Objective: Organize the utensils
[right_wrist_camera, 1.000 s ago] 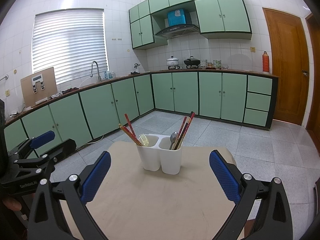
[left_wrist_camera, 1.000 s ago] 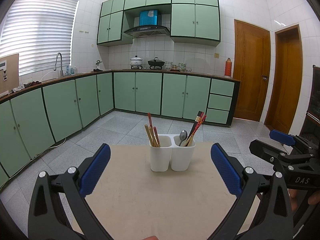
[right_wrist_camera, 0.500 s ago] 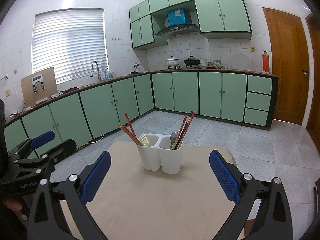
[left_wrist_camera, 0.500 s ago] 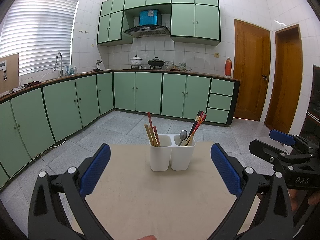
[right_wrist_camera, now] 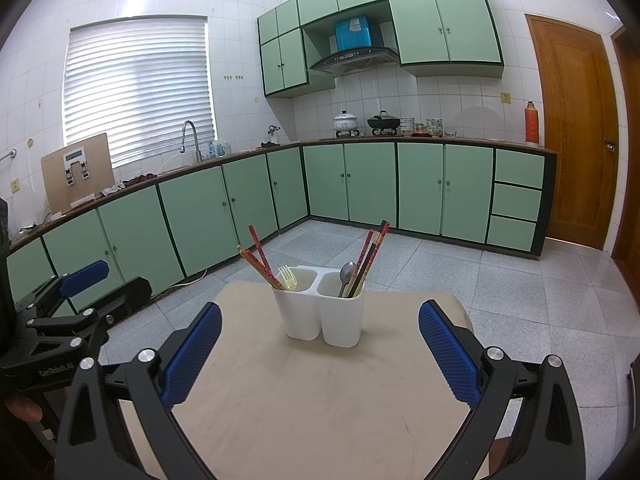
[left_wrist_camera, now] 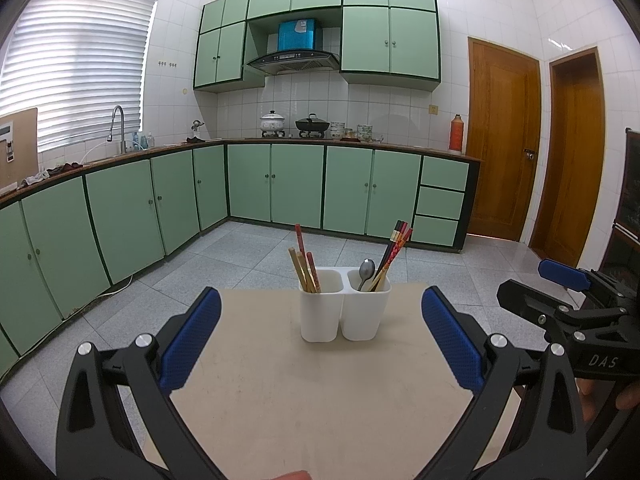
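White holder (left_wrist_camera: 344,312) is sitting full of chopsticks (left_wrist_camera: 394,252); nothing is moving since before. Left gripper (left_wrist_camera: 320,344) and right gripper (right_wrist_camera: 320,344) are staying wide apart, empty, waiting.

White plastic twin-cup utensil holder (left_wrist_camera: 344,308). Red and tan wooden chopsticks (left_wrist_camera: 305,266) in its left cup; silver metal spoon (right_wrist_camera: 346,274), pale yellow plastic fork (right_wrist_camera: 287,277). Plain beige tabletop (left_wrist_camera: 320,392). Mint-green cabinet doors (left_wrist_camera: 296,190), dark trim.
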`<state>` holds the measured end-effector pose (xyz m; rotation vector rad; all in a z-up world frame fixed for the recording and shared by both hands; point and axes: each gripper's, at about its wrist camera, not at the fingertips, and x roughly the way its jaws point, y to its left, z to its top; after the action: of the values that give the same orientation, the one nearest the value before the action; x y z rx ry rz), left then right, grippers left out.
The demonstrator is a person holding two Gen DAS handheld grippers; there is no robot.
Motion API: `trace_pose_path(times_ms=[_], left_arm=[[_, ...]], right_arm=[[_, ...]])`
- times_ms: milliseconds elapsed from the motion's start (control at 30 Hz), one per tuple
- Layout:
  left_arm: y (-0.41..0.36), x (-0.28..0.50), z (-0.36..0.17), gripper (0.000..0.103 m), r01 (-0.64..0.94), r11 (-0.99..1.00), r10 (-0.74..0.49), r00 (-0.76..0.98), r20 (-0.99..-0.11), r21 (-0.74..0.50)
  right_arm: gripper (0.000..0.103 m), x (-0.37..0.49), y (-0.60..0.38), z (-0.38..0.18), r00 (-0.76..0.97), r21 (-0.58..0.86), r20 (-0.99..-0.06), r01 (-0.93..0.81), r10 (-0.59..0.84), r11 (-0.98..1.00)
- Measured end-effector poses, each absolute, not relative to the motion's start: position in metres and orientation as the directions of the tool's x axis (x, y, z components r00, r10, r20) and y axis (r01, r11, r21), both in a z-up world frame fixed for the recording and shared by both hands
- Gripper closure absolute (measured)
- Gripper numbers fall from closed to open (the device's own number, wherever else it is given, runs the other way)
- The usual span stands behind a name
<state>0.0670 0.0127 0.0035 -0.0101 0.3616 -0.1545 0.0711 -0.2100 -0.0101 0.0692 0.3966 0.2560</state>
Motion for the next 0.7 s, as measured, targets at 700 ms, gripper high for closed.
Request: trace_pose_path(times_ms=[700], left_arm=[[0.0141,0.0672,0.0015,0.006,0.148,0.988,-0.154,0.922,-0.355,-0.042]], right_arm=[[0.006,0.0708,-0.2095,-0.0102,0.891,0.112,-0.375,-0.233,0.258,0.966]])
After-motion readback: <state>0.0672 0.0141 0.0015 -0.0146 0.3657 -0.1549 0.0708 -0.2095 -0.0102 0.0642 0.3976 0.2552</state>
